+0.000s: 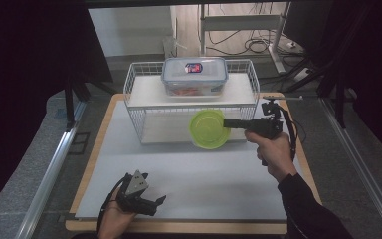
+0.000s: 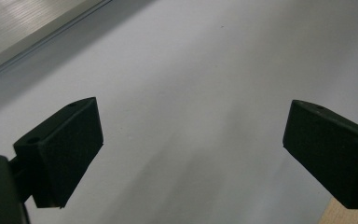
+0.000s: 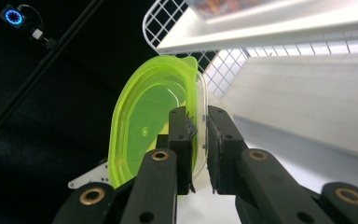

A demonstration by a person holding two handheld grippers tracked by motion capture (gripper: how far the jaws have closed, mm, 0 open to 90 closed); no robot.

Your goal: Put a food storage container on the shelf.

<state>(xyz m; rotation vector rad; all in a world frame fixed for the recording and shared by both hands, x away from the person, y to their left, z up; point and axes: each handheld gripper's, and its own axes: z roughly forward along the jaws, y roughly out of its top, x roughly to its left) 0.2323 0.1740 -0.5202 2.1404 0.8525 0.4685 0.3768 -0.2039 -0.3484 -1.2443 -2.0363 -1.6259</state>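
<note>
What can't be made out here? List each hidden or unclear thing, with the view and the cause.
- Contents of the clear lidded box on the wire rack: high view, too small and blurred; right gripper view, cut off by the top edge.
- Lower part of the green container: right gripper view, behind the right gripper.
- Left gripper: high view, too dark to read its jaws.

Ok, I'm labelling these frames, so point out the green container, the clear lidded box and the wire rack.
green container (image 1: 206, 128), high view, middle of its lid.
clear lidded box (image 1: 194, 74), high view, centre of its lid.
wire rack (image 1: 137, 99), high view, left end of its upper shelf.
</note>
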